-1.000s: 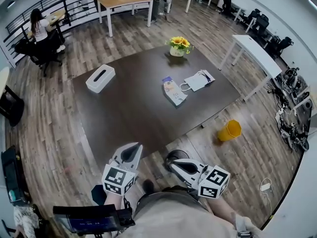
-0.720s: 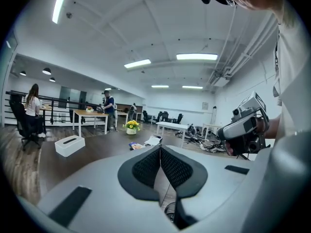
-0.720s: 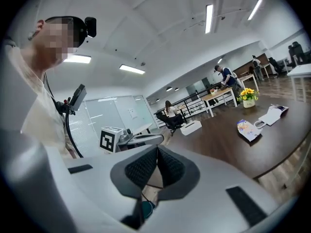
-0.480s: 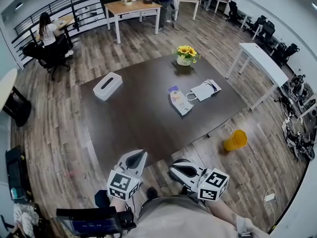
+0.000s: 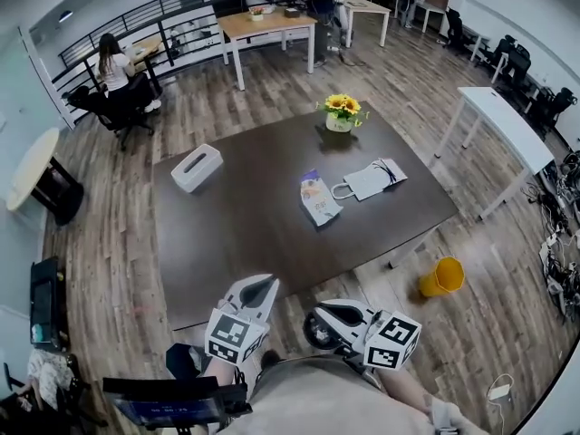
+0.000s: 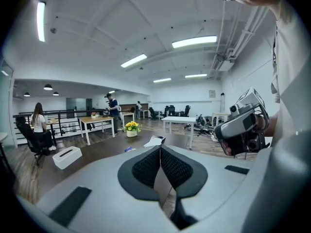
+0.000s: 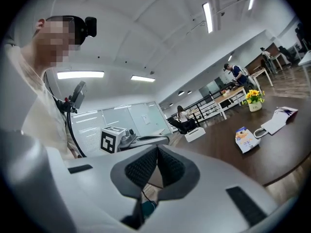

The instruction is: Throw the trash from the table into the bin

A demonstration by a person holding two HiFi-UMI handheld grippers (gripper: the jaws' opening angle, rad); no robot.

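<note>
A colourful snack bag (image 5: 319, 198) lies flat near the middle of the dark brown table (image 5: 236, 243), with a white paper bag (image 5: 372, 179) beside it to the right. The yellow bin (image 5: 441, 277) lies tipped on the wooden floor off the table's right corner. My left gripper (image 5: 263, 284) and right gripper (image 5: 314, 321) are both shut and empty, held close to my body at the table's near edge, well short of the bags. The left gripper view shows its pads (image 6: 160, 147) pressed together, the snack bag (image 6: 129, 149) far ahead. The right gripper (image 7: 157, 148) points along the table, the snack bag (image 7: 244, 139) to its right.
A white tissue box (image 5: 197, 168) stands at the table's left, and a pot of yellow flowers (image 5: 340, 113) at its far edge. A white desk (image 5: 494, 120) stands to the right, wooden tables (image 5: 267, 24) behind. A seated person (image 5: 113, 62) is at the far left.
The table, the bags and the bin have slid down and right in the head view as I moved. Both grippers stay shut in front of my body.
</note>
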